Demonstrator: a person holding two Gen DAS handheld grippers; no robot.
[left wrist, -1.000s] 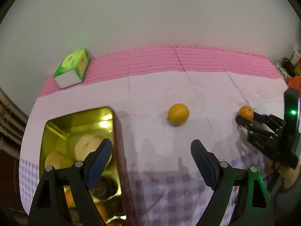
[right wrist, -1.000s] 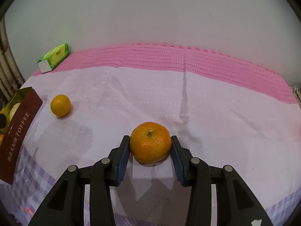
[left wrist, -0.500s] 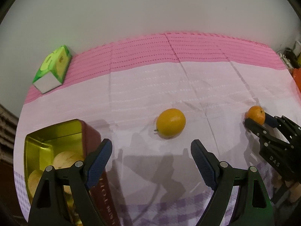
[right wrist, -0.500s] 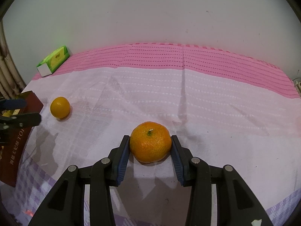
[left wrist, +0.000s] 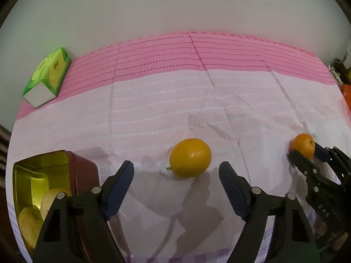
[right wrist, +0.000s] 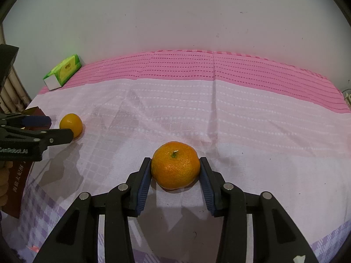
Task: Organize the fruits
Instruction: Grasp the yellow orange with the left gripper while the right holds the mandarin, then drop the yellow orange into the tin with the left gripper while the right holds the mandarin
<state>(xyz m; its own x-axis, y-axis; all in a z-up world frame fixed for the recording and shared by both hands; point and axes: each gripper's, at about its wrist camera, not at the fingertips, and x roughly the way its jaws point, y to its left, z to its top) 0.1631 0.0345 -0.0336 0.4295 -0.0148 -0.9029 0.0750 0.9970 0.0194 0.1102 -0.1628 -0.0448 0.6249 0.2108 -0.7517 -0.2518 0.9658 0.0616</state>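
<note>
Presently the right hand-held gripper (right wrist: pixel 175 175) is clamped on the mandarin (right wrist: pixel 175 168) resting on the surface (right wrist: pixel 252 131). The left hand-held gripper (left wrist: pixel 176 182), jaws closing with nothing between them yet, approaches the yellow fruit (left wrist: pixel 190 157) at twelve o'clock. Fruit already lies in the tin (left wrist: pixel 39 171); two pieces remain outside.

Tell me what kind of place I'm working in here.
Likely a home: a table against a plain wall, covered by a pink and lilac tablecloth, with a green tissue box at the back and a gold-lined toffee tin holding fruit. Nothing here looks like a lab or workshop.
</note>
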